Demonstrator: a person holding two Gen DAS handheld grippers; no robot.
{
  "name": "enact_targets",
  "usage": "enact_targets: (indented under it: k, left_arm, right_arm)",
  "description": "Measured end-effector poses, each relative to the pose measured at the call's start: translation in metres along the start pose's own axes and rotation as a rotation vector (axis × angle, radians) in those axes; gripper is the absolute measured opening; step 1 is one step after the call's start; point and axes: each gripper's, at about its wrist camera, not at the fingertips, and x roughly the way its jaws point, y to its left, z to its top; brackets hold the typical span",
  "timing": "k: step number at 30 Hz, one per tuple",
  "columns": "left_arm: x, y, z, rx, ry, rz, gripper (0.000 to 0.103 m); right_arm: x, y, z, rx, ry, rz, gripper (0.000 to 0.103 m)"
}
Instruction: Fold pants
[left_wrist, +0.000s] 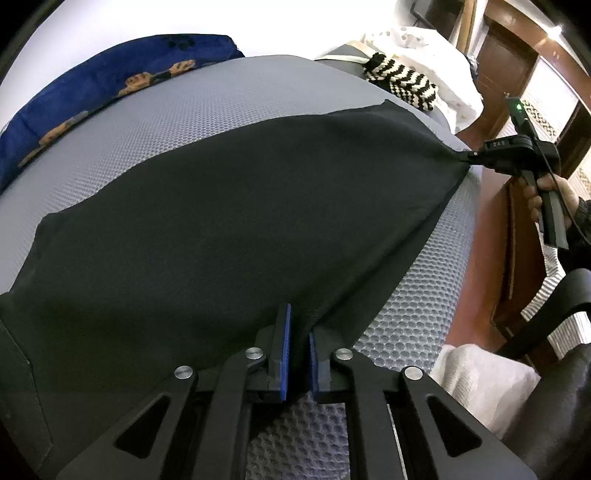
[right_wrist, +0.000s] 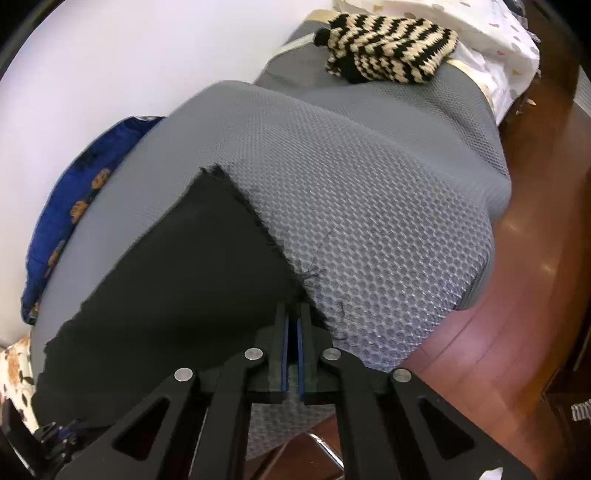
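I have the pants (left_wrist: 221, 229) spread dark and flat over the grey mesh mattress (left_wrist: 229, 114), one long edge running along the near side of the bed. My left tongs (left_wrist: 298, 332) are nearly closed on the near edge of the cloth, which runs up between the blue pads (left_wrist: 284, 350); a narrow gap shows between the pads lower down. My right tongs (right_wrist: 294, 325) are pinched tight on the frayed corner of the pants (right_wrist: 177, 277), pads almost touching, with loose threads trailing onto the mesh just beside them. From the left wrist view I can see the right tongs (left_wrist: 466, 155) off at the far corner, pulling the cloth to a taut point, with my hand (left_wrist: 546, 199) on the handle.

I see no containers in either view.

Beyond the pants, a black and cream striped knit (right_wrist: 391, 48) lies at the far end of the mattress (right_wrist: 369, 184), touching a white spotted sheet (right_wrist: 498, 44). A blue blanket (left_wrist: 74, 103) with orange figures is tucked between the mattress and the white wall (right_wrist: 110, 66). Past the open side of the bed is reddish wooden floor (right_wrist: 517, 295), and a dark wooden door (left_wrist: 506, 62) stands further back. A black chair (left_wrist: 554, 369) sits at the near right in the left wrist view.
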Motion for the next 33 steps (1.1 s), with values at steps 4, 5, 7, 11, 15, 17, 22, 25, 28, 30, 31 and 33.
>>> enact_targets:
  k: [4, 5, 7, 11, 15, 17, 22, 25, 28, 30, 31, 33]
  left_arm:
    - [-0.002, 0.004, 0.002, -0.040, 0.010, -0.031, 0.020]
    - [-0.004, 0.005, 0.003, -0.049, 0.013, -0.043, 0.021]
    - [-0.011, 0.008, 0.005, -0.067, 0.006, -0.071, 0.036]
    - [-0.030, 0.017, 0.007, -0.108, -0.048, -0.103, 0.044]
    - [-0.047, 0.034, 0.009, -0.180, -0.095, -0.075, 0.049]
    - [-0.049, 0.046, 0.010, -0.236, -0.099, -0.049, 0.049]
    - [-0.049, 0.073, 0.008, -0.362, -0.093, 0.014, 0.049]
    - [-0.047, 0.081, 0.011, -0.392, -0.092, 0.020, 0.049]
    - [-0.042, 0.088, 0.013, -0.414, -0.083, 0.029, 0.049]
    - [-0.038, 0.090, 0.014, -0.424, -0.074, 0.030, 0.049]
    - [-0.036, 0.090, 0.014, -0.427, -0.072, 0.031, 0.049]
    - [-0.033, 0.090, 0.014, -0.427, -0.060, 0.038, 0.049]
  right_arm:
    - [-0.011, 0.002, 0.009, -0.024, 0.017, -0.018, 0.028]
    - [-0.016, 0.001, 0.016, -0.038, 0.009, -0.016, 0.028]
    - [-0.021, 0.001, 0.027, -0.054, -0.003, 0.019, 0.028]
    - [-0.014, 0.021, 0.071, -0.131, 0.010, 0.149, 0.027]
    - [0.019, 0.048, 0.107, -0.206, 0.086, 0.249, 0.027]
    - [0.037, 0.057, 0.120, -0.218, 0.126, 0.279, 0.024]
    - [0.074, 0.067, 0.143, -0.244, 0.184, 0.284, 0.018]
    - [0.083, 0.070, 0.147, -0.259, 0.200, 0.292, 0.017]
    - [0.092, 0.071, 0.148, -0.263, 0.224, 0.314, 0.017]
    - [0.099, 0.073, 0.148, -0.282, 0.237, 0.310, 0.017]
    - [0.101, 0.072, 0.148, -0.285, 0.239, 0.300, 0.017]
    - [0.104, 0.073, 0.149, -0.295, 0.231, 0.299, 0.016]
